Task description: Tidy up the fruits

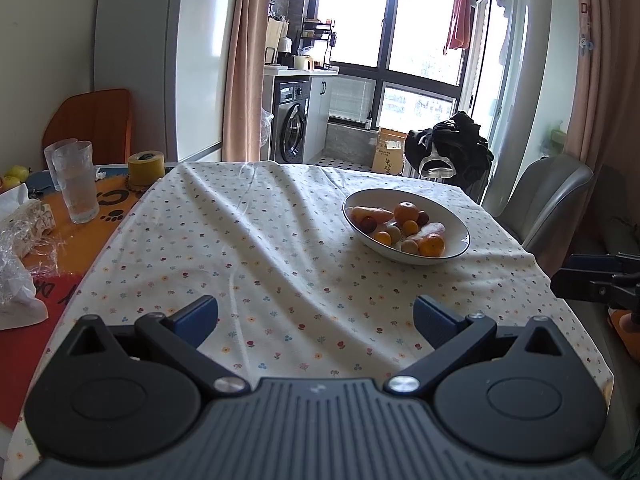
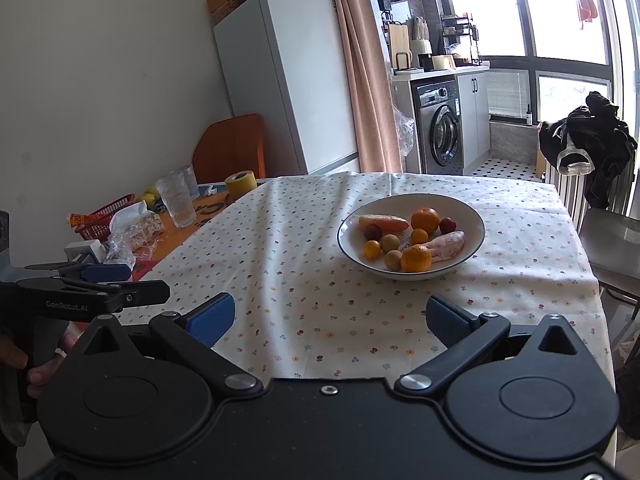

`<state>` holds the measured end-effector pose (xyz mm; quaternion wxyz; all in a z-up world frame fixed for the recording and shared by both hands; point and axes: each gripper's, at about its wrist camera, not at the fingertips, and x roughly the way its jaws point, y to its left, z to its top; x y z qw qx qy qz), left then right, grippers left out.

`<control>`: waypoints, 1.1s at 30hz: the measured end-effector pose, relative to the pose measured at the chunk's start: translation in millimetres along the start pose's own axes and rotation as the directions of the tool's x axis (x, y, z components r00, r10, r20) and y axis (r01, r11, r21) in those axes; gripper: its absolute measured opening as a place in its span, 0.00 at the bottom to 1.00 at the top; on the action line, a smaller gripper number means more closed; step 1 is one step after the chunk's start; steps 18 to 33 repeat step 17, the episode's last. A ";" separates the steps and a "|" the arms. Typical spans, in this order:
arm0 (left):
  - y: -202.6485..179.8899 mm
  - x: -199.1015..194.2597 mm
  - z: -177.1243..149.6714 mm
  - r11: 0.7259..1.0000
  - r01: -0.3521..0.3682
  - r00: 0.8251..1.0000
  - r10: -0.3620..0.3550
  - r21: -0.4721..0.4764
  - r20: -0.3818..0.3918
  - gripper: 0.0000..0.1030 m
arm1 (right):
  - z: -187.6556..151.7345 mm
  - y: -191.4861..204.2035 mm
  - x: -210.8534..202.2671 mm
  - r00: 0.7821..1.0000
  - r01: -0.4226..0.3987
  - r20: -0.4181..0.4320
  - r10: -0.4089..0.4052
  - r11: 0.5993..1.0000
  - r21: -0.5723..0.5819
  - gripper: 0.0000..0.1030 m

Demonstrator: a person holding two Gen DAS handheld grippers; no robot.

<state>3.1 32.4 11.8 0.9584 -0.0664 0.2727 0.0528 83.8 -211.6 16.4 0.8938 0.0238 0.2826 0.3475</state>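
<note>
A white bowl (image 1: 456, 220) (image 2: 472, 220) with a dark rim stands on the flowered tablecloth, right of centre. It holds oranges (image 1: 406, 212) (image 2: 425, 219), small yellow and dark red fruits, a carrot (image 2: 383, 222) and a pinkish wrapped piece (image 2: 446, 245). My left gripper (image 1: 316, 320) is open over the near cloth, well short of the bowl, nothing between its blue pads. My right gripper (image 2: 330, 320) is open too, near the table's front edge, empty. The left gripper also shows at the left of the right wrist view, held by a hand.
On the left part of the table stand stacked glasses (image 1: 76, 184) (image 2: 176, 200), a yellow tape roll (image 1: 146, 167) (image 2: 241, 182), plastic wrap, tissues and a red basket (image 2: 106, 218). A grey chair (image 1: 540, 200) is at the right, an orange chair (image 2: 232, 148) behind.
</note>
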 end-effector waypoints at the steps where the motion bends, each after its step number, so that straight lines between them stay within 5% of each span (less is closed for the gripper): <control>1: -0.2 0.0 0.0 1.000 0.000 1.000 0.000 0.000 0.000 1.00 | -0.2 -0.3 0.3 1.000 0.000 -0.001 0.000 1.000 0.001 1.00; 33: -3.5 -0.8 -1.4 1.000 0.009 1.000 -0.009 0.005 0.006 1.00 | -1.4 -1.0 2.7 1.000 0.002 -0.008 -0.002 1.000 -0.001 1.00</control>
